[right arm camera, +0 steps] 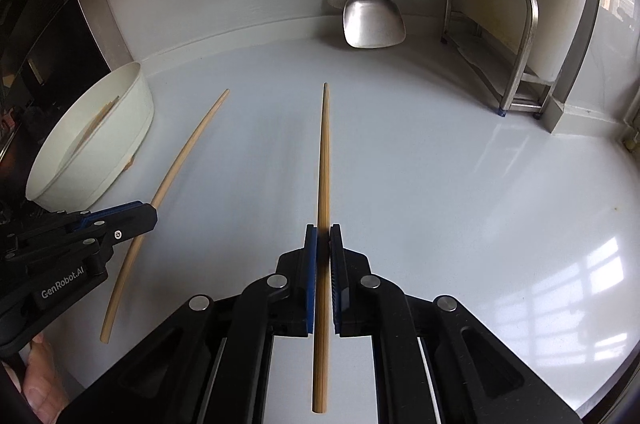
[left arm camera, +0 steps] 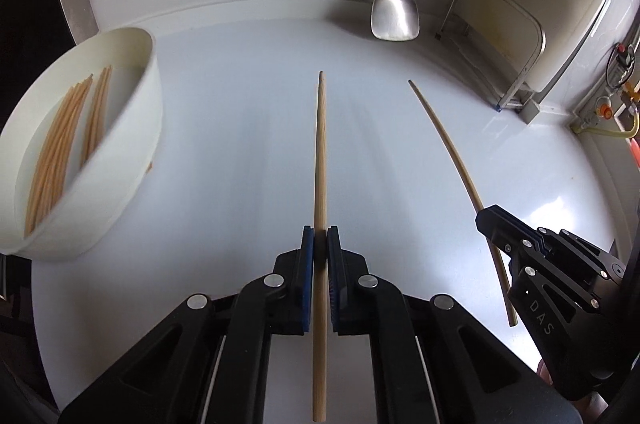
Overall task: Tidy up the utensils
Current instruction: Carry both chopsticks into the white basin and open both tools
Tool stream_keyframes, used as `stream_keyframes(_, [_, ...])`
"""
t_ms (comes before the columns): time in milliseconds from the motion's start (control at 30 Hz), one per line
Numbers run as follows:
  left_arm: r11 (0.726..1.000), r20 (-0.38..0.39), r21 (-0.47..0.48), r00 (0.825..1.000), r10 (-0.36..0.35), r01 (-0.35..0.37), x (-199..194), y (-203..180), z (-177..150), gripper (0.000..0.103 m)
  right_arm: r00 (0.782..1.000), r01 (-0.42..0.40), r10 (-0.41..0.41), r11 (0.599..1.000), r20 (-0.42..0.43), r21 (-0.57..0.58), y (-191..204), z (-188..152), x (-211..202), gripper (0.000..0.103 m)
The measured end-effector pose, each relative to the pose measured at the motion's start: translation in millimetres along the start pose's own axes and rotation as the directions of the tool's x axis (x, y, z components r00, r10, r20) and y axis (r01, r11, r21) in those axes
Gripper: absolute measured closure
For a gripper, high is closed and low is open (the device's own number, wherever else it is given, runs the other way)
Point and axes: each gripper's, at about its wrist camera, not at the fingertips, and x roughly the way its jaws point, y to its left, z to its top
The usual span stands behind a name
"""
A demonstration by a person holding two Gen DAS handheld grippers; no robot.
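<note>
Left gripper [left arm camera: 319, 236]: jaws clamped on chopstick [left arm camera: 320, 160], frame centre. Right gripper [right arm camera: 323, 234]: jaws clamped on second chopstick [right arm camera: 323, 160]. White bowl [left arm camera: 132, 128] of chopsticks, left, on tabletop [left arm camera: 240, 144].

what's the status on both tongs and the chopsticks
Left tongs shut on a chopstick. Right tongs shut on a second chopstick. White tub of chopsticks sits left. Nothing between tongs and tub.
</note>
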Motion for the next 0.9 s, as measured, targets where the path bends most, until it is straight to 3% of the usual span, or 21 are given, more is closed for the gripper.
stream_keyframes(133, [1.0, 0.049, -0.019, 0.999, 0.013, -0.012, -32.3, 32.9, 18.4, 0.096, 0.999, -0.012, 0.013, 1.0, 0.031, -0.005, 29.1, 24.3, -18.6, 0.097])
stream_keyframes(433, [0.985, 0.115, -0.077, 0.98, 0.165, -0.157, -78.8, 133.4, 46.5, 0.096, 0.993, -0.108, 0.111, 0.992, 0.046, -0.066, 128.6, 69.7, -23.6, 0.097])
stream_keyframes(667, [0.971, 0.085, -0.112, 0.972, 0.22, -0.21, -71.9, 199.4, 51.6, 0.096, 0.983, -0.185, 0.186, 0.978, 0.006, -0.094, 198.4, 96.1, 3.0, 0.097])
stream_keyframes(900, [0.97, 0.049, -0.138, 0.977, 0.209, -0.201, -58.1, 247.0, 60.1, 0.096, 0.977, -0.211, 0.207, 0.969, -0.043, -0.126, 250.1, 115.4, 36.0, 0.097])
